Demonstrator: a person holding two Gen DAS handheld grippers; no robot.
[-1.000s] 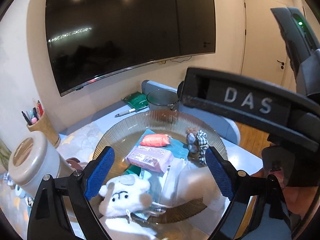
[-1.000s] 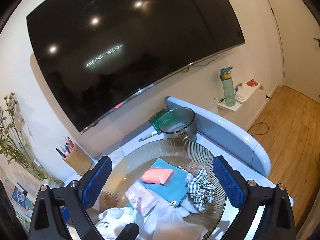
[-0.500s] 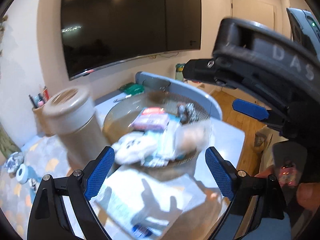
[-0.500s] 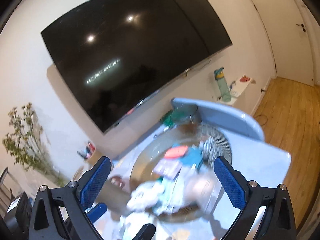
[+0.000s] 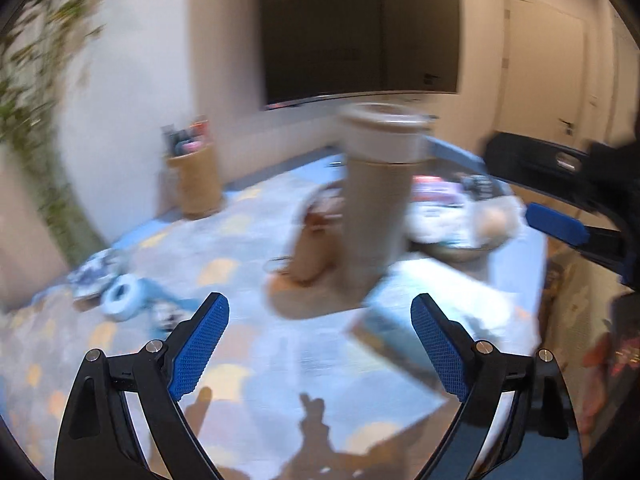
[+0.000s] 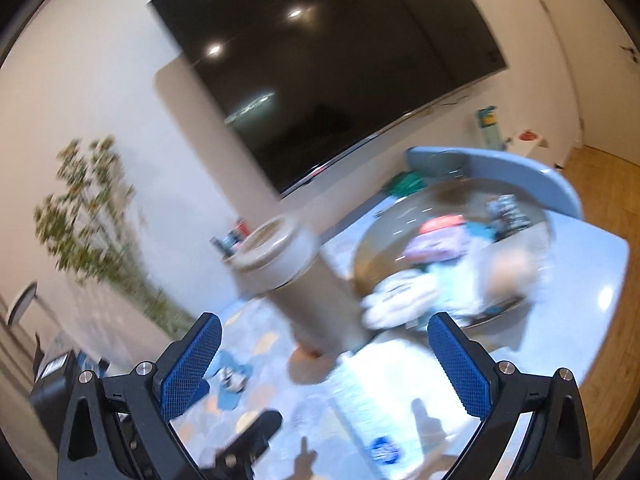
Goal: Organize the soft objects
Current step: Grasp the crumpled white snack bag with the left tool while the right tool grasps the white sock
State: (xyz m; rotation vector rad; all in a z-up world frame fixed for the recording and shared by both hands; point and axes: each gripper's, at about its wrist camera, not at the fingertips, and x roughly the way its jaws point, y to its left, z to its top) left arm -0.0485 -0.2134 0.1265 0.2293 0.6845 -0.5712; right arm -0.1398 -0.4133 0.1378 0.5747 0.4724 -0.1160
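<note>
Blur smears both views. The left gripper [image 5: 320, 344] and right gripper [image 6: 324, 364] gape empty, well short of the glass bowl [image 6: 548, 236] holding the soft toy [image 6: 400, 300]. Best approach: steady first, skirt the tall tumbler [image 6: 308, 292], then reach in.

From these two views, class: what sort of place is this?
Probably a living room at home: a large wall-mounted television, a wooden floor, and a cluttered table holding a glass bowl of small soft items.
</note>
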